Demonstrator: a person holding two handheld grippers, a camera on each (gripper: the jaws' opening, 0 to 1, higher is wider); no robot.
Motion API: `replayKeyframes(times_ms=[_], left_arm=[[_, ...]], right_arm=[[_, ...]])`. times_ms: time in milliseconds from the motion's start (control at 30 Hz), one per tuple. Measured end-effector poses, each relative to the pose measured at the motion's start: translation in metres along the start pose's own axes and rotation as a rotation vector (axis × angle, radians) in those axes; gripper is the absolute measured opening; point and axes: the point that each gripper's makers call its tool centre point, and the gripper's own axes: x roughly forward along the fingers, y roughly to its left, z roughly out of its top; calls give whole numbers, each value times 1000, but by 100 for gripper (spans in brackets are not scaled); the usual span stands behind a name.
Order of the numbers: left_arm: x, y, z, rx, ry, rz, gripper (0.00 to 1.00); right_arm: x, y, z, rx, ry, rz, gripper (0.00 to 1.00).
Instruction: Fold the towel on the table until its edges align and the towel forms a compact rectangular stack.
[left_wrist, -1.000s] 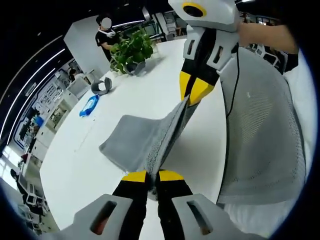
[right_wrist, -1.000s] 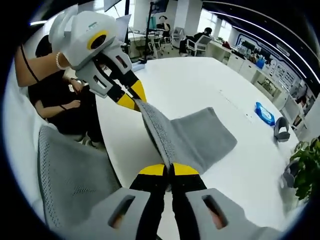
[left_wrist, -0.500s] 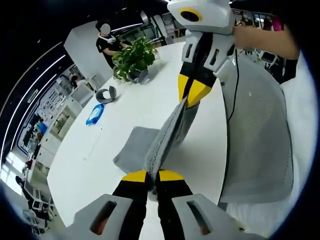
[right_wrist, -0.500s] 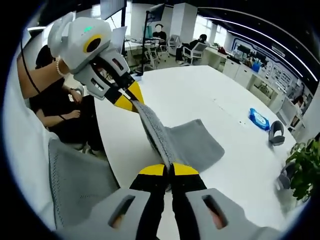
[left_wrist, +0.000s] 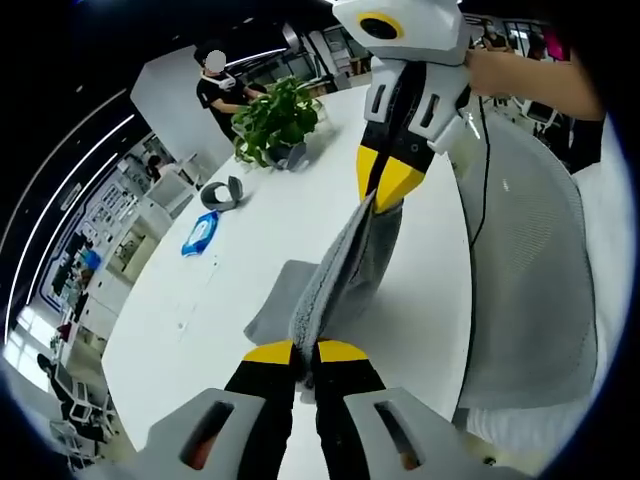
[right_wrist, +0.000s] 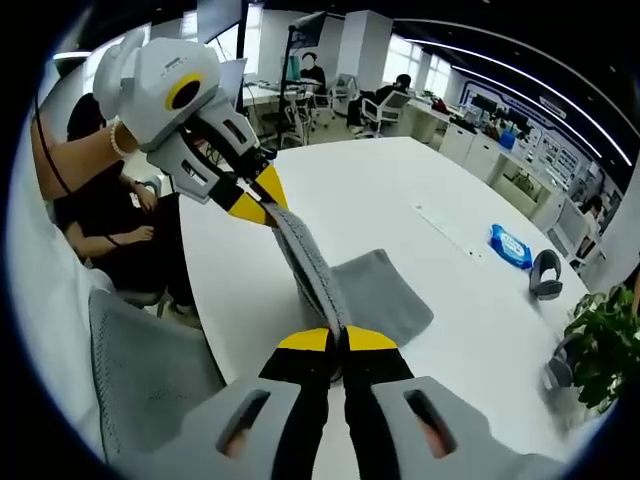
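My left tongs (left_wrist: 305, 352) are closed on one corner of the grey towel (left_wrist: 335, 275), and my right tongs (right_wrist: 337, 340) are closed on the other corner. The towel edge is stretched tight between them, above the white surface (left_wrist: 250, 240). The rest of the towel hangs down from this edge, and its lower part lies on the surface (right_wrist: 395, 300). The corners themselves are hidden inside the yellow tips, so I cannot see how much cloth is pinched. In the left gripper view the right tongs (left_wrist: 385, 190) come in from the top; in the right gripper view the left tongs (right_wrist: 262, 205) come in from the upper left. Far on the surface are a potted plant (left_wrist: 272, 118), a blue packet (left_wrist: 201, 232) and a small grey object (left_wrist: 227, 192) that I cannot make out. A grey mesh chair (left_wrist: 530, 270) stands beside the surface, partly cut off.
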Motion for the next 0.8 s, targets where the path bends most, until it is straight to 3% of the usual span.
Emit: replayKeyframes(times_ms=[367,800], left_arm=[[27,16,0,-64,11,-34,6],[70,40,-5,-129,73,-25,6]], right_arm=[[18,-27,-5,24,42,29,1],[49,-65,-10,48,80,25,1]])
